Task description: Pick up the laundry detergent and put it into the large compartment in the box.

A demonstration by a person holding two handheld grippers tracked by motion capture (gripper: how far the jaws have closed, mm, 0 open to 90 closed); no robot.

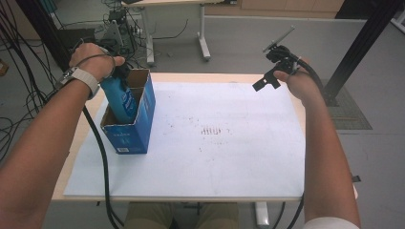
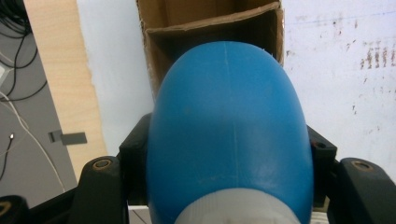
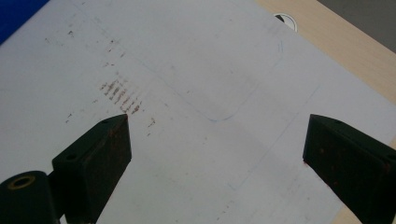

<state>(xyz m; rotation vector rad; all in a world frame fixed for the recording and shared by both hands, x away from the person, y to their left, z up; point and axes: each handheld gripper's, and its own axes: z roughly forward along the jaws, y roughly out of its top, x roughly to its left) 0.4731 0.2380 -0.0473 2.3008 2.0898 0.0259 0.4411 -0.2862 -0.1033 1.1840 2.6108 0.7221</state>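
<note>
1. In the high view, my left hand [image 1: 93, 61] is at the upper left of the frame, and its left gripper [image 1: 118, 71] points down into the open-topped blue cardboard box [image 1: 136, 126].
2. That box stands on the white sheet [image 1: 215, 152] covering the pale wooden table [image 1: 81, 138], at the left of the frame near the sheet's left edge.
3. A blue plastic bottle [image 1: 119, 98] leans inside the box, its upper end at my left gripper and its lower part sunk between the cardboard walls.
4. My right hand [image 1: 298, 81] is at the upper right, lifting the right gripper [image 1: 267, 81] clear above the far right corner of the sheet. Its black jaws are spread and hold nothing.
5. A patch of brown smudges [image 1: 210, 130] marks the sheet near the centre of the frame.
6. In the left gripper view, the bottle [image 2: 229, 140] takes up the centre, its white cap [image 2: 233, 207] at the bottom edge.
7. My left gripper [image 2: 229, 158] is clamped on it, one black jaw pressed against each side of the body.
8. Beyond the bottle, at the top of the frame, I see the brown inside of the box [image 2: 205, 23].
9. In the right gripper view, my right gripper [image 3: 215, 144] is wide apart with bare sheet [image 3: 201, 60] between the jaws.
10. The smudges [image 3: 119, 95] lie just above the jaw at lower left, and a sliver of the box [image 3: 16, 14] shows in the upper left corner.
</note>
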